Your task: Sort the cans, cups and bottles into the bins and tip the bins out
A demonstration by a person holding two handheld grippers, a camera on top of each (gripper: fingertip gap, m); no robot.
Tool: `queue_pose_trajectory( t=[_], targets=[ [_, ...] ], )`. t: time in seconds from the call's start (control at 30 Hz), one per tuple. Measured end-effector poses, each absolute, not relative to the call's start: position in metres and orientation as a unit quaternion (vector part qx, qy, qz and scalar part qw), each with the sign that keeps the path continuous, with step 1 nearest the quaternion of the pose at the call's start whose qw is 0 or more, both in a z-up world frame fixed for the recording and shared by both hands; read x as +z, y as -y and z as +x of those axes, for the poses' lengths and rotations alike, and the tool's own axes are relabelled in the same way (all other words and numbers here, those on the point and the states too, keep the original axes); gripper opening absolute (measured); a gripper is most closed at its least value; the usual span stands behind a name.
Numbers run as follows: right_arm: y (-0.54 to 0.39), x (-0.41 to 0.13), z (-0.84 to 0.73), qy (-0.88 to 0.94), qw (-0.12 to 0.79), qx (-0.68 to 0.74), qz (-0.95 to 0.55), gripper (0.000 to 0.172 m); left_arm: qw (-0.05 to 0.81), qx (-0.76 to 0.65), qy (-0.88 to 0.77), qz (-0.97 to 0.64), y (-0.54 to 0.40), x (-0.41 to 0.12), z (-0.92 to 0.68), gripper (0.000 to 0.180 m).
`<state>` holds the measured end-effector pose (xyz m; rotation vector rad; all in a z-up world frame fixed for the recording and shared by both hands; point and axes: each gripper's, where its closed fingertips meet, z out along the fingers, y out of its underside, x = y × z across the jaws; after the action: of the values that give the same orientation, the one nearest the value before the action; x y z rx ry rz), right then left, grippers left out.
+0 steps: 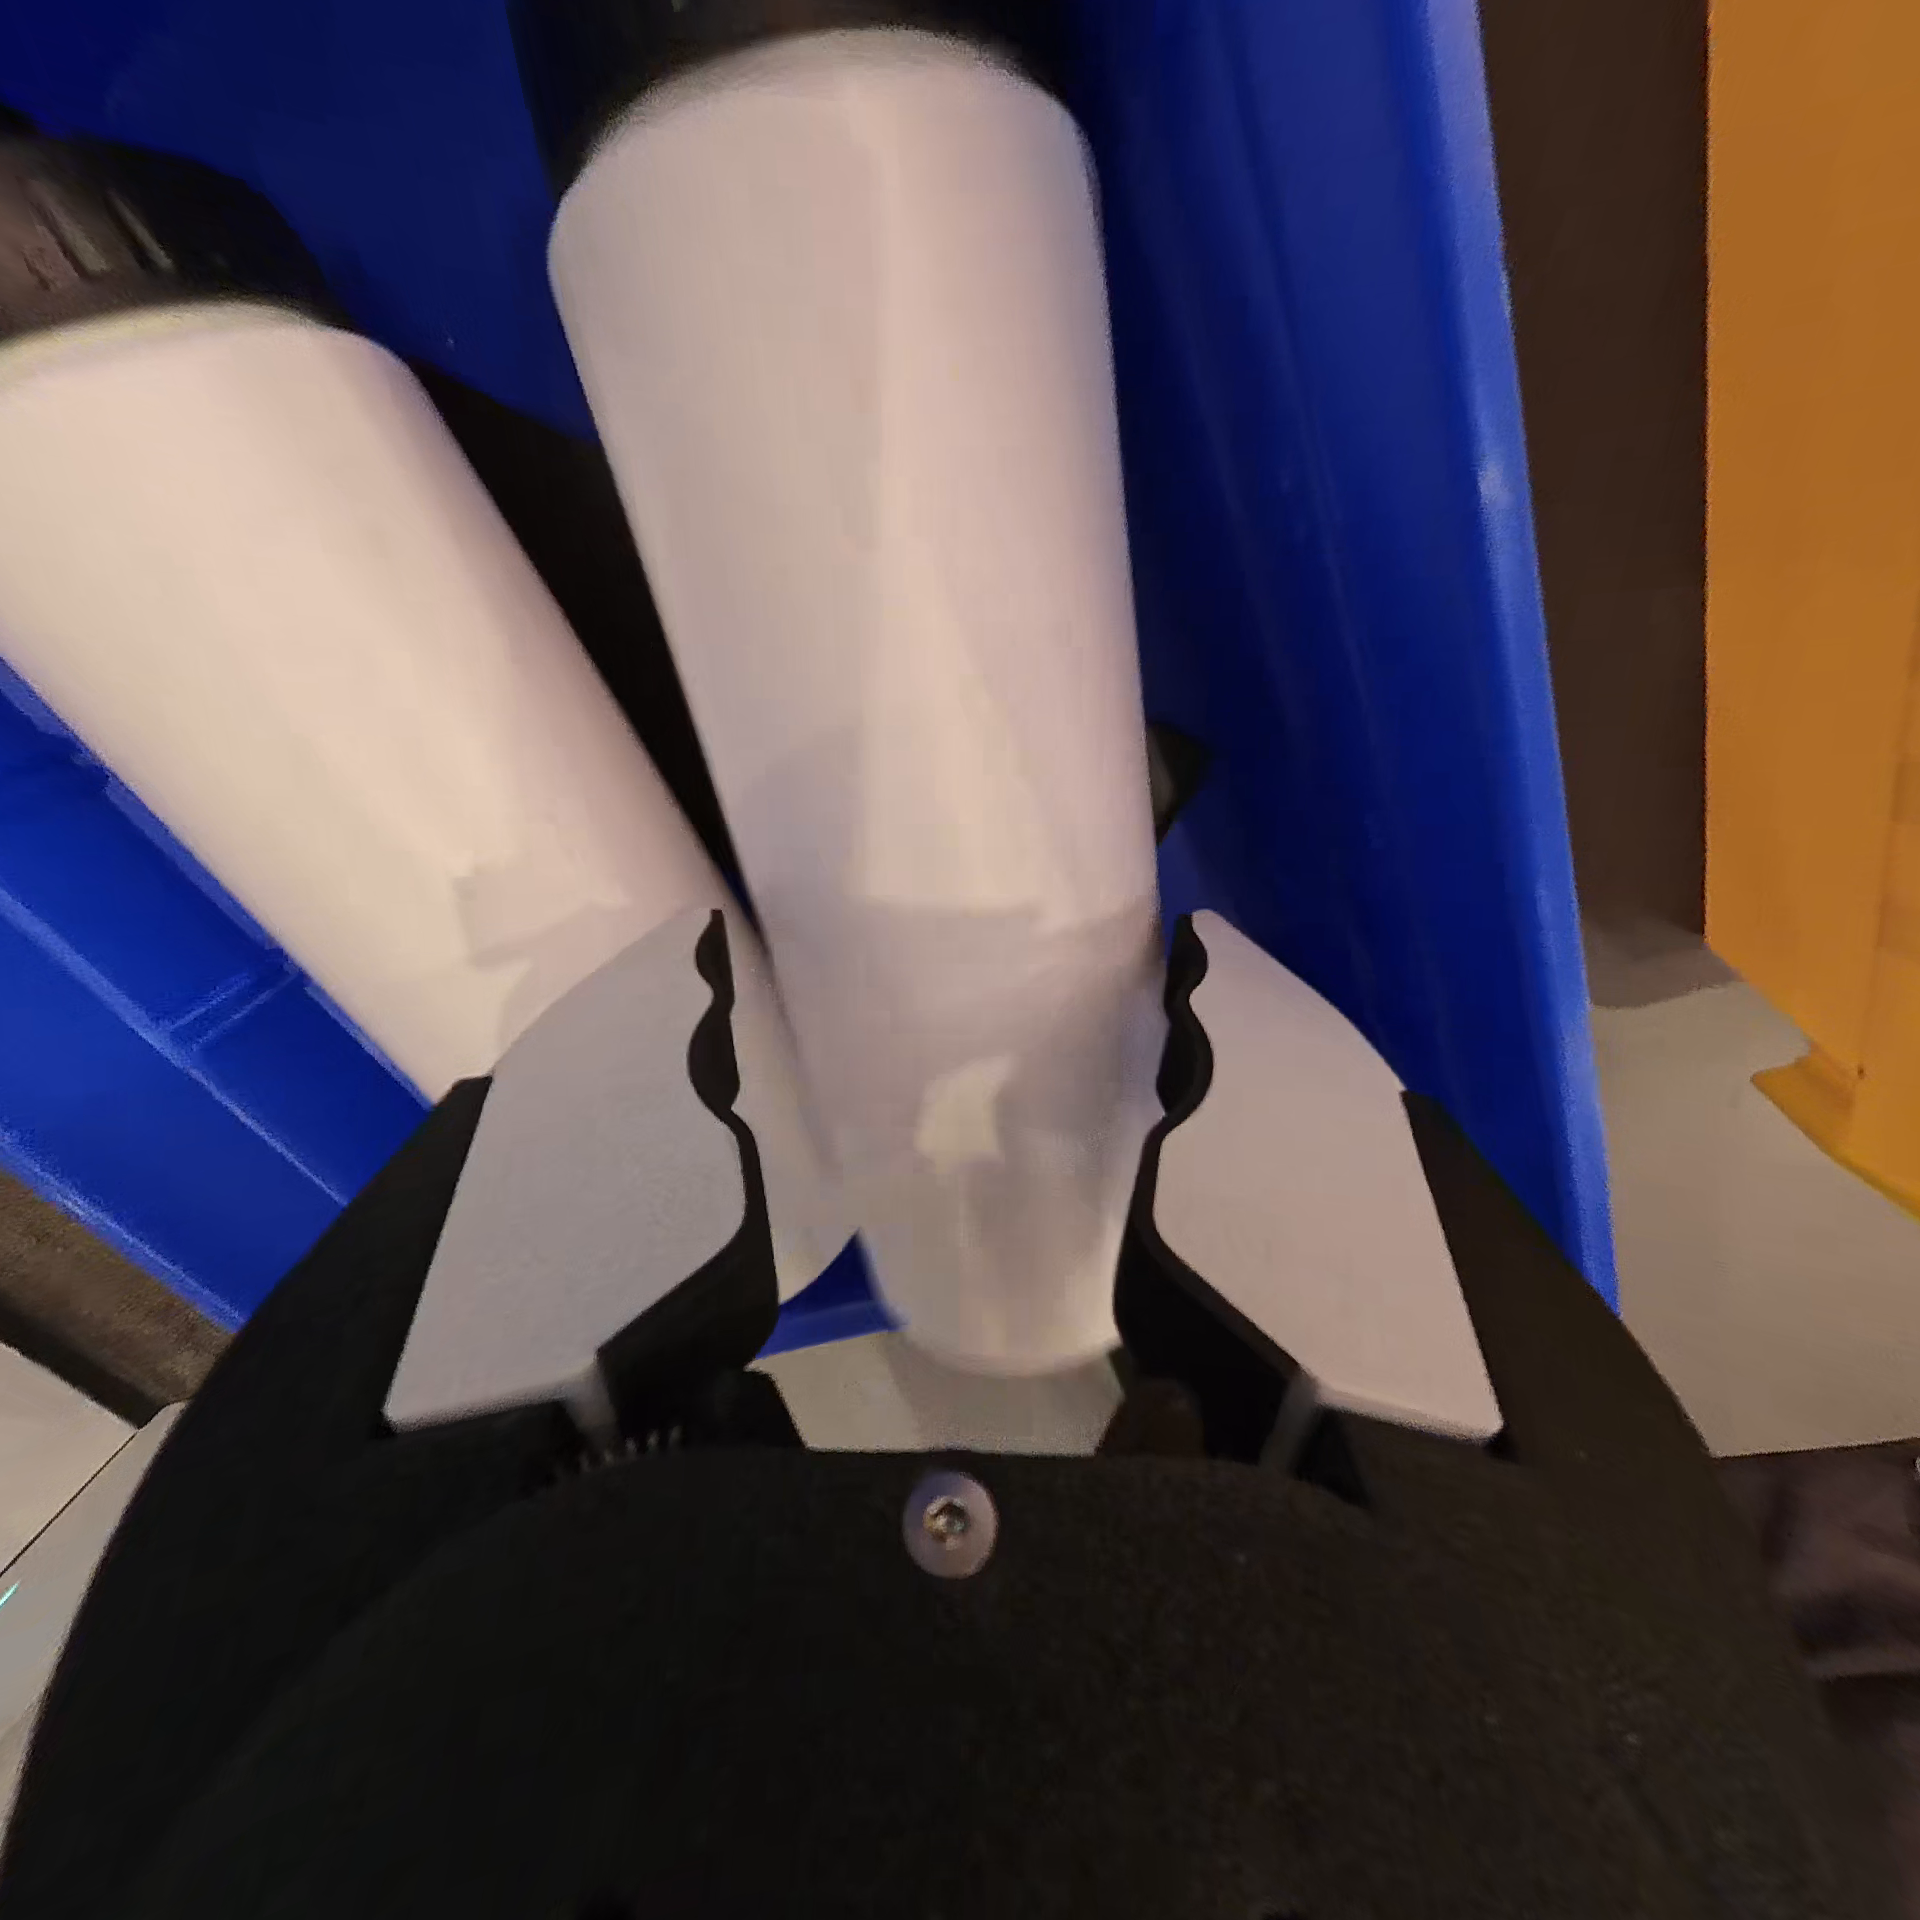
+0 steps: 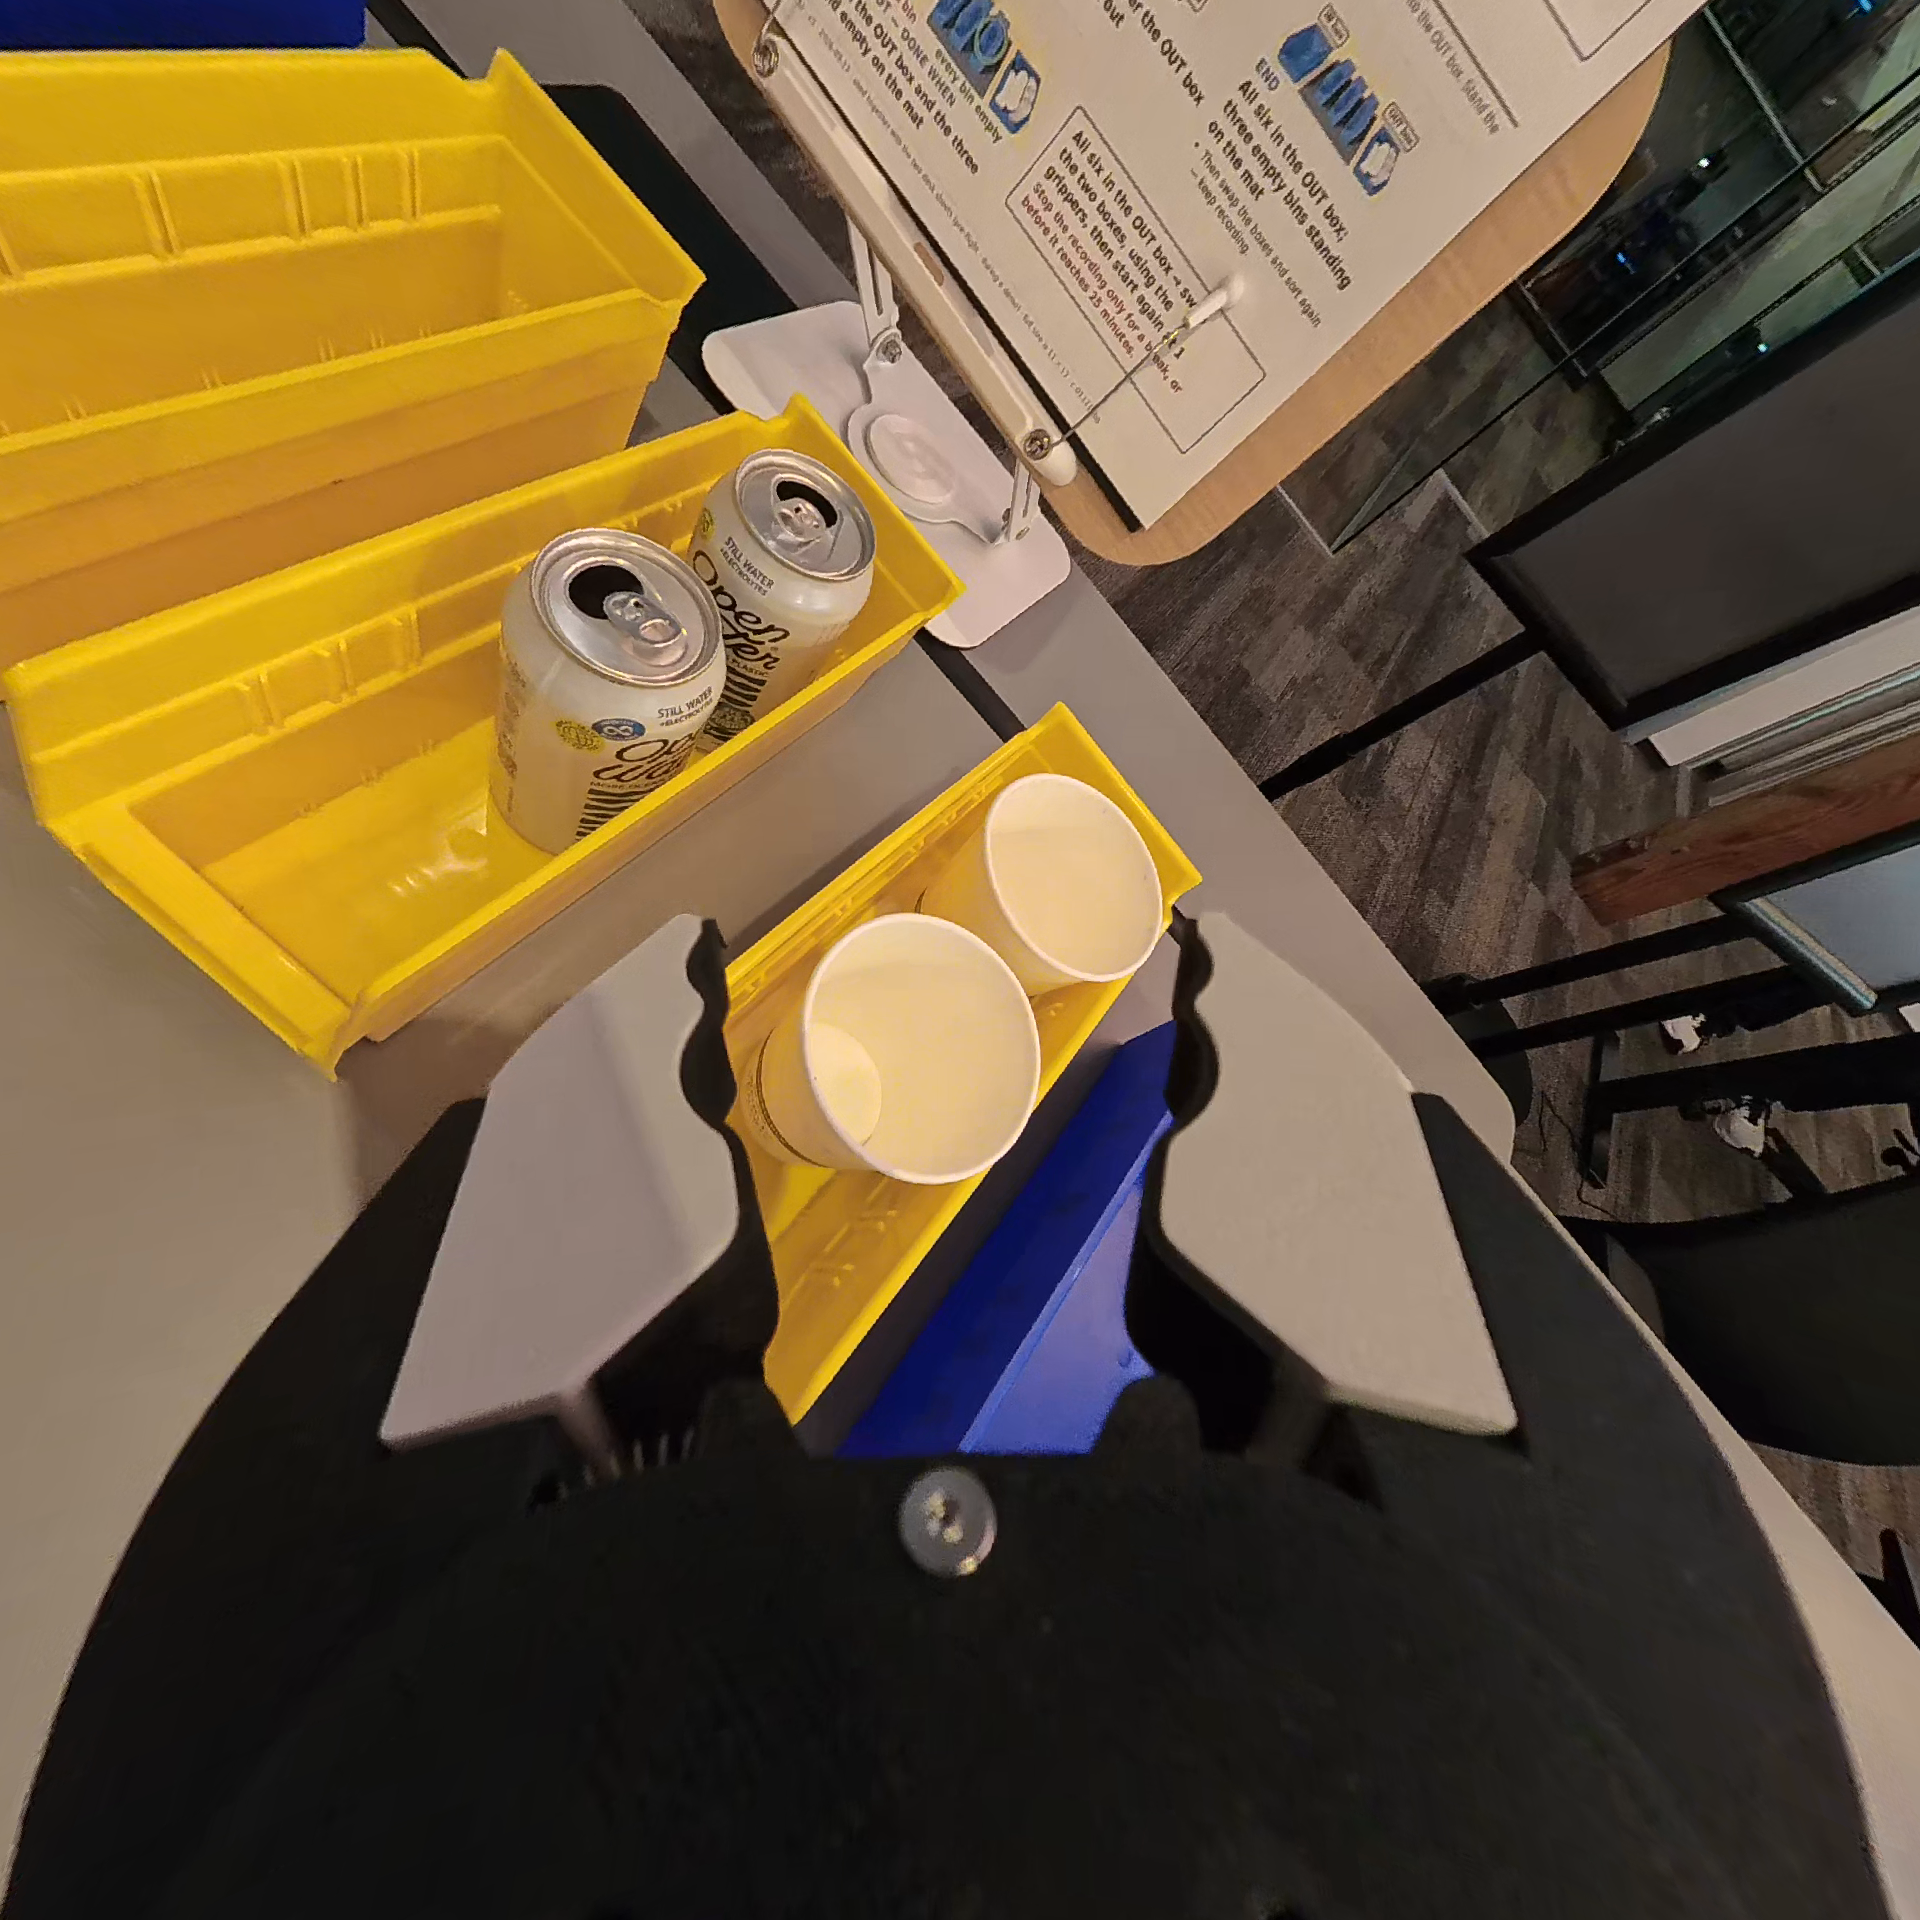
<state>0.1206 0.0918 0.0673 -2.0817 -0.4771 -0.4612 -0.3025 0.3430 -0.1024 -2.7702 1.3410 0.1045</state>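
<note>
My left claw (image 1: 951, 1039) on a white bottle, my right claw (image 2: 945, 1039) wide and bare.

My left fingers bracket the lower end of a white bottle (image 1: 883, 675) lying in the blue bin (image 1: 1330, 520); blur hides whether the pads press. A second white bottle (image 1: 312, 644) lies beside it. Below my right claw, two paper cups (image 2: 914, 1049) sit in a yellow bin (image 2: 862, 1278); two cans (image 2: 613, 675) stand in the next yellow bin (image 2: 239, 935).

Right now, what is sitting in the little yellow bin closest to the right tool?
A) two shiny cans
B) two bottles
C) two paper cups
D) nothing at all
C: two open paper cups stand in the small yellow bin below the right tool; the two cans stand in a different yellow bin.
</note>
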Motion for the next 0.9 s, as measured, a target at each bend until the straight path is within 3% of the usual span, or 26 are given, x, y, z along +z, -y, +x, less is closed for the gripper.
queue_pose_trajectory(
  t=[0.53,0.9],
  targets=[
    [-0.091,0.059,0.133,0.19,0.457,-0.179,-0.85,0.084,0.035,0.035,-0.432,-0.9,-0.362,-0.108,-0.295,0.079],
    [-0.109,0.046,0.107,0.2,0.468,-0.138,-0.85,0.083,0.085,0.015,-0.446,-0.891,-0.349,-0.048,-0.306,0.078]
  ],
)
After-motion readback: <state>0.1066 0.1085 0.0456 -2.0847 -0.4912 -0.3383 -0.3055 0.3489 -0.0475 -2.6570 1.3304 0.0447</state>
